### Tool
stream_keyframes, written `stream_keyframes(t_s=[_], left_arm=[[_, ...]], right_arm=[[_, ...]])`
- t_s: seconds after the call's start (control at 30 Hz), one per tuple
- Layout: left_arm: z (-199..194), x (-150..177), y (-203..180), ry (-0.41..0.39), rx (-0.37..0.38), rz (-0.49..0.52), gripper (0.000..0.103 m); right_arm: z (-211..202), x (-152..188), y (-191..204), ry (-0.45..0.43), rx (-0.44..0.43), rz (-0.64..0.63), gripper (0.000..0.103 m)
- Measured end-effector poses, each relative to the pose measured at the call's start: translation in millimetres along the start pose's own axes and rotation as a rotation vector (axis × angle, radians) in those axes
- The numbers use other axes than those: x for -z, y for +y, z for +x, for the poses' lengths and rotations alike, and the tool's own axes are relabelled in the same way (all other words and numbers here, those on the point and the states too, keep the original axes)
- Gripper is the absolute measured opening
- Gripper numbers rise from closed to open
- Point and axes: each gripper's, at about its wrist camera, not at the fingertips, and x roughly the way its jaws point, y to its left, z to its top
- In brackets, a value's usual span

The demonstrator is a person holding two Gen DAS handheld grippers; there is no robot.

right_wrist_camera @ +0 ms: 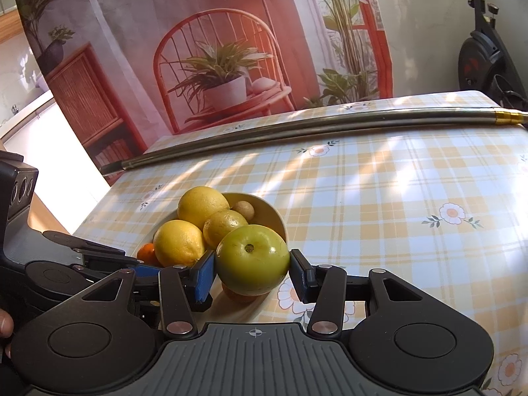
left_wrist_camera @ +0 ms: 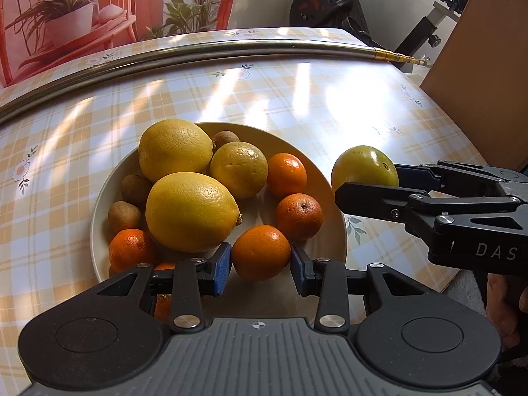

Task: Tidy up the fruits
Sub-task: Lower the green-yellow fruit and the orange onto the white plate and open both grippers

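Beside the bowl [left_wrist_camera: 99,204], right gripper [right_wrist_camera: 252,272] clamps green fruit [right_wrist_camera: 252,262]

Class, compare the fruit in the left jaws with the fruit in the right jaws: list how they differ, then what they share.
The orange mandarin in the left gripper is small; the yellow-green fruit in the right gripper is bigger. The mandarin hangs over the bowl; the yellow-green fruit is beside the bowl, over the tablecloth. Both are round and gripped between blue pads.

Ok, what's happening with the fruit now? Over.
Right gripper shut on green-yellow fruit, beside the bowl. Left gripper around a mandarin in the bowl. Nothing blocking.
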Motion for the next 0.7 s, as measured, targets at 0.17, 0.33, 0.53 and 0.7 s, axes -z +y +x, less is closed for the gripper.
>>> stream_keyframes(t_s=[0.17,0.33,0.53,0.7], left_arm=[[7.2,-2.2,0.9,-0.005,0.006,-0.019,0.040],[13.7,-4.0,-0.1,-0.012,0.005,-0.024,0.041],[4.7,-3.5,-3.1,-0.022,0.004,-0.004,0.043],[-31.6,-1.3,-3.8,-0.105,-0.002,0.024,0.047]], right_arm=[[0.9,-0.5,-6.5,-0.003,0.004,0.025,0.044],[2.1,-0.9,-9.5,-0.002,0.005,0.033,0.044],[1.4,-0.5,-7.8,-0.002,0.003,0.029,0.044],[0.9,-1.3,-0.9,0.021,-0.014,0.008,0.044]])
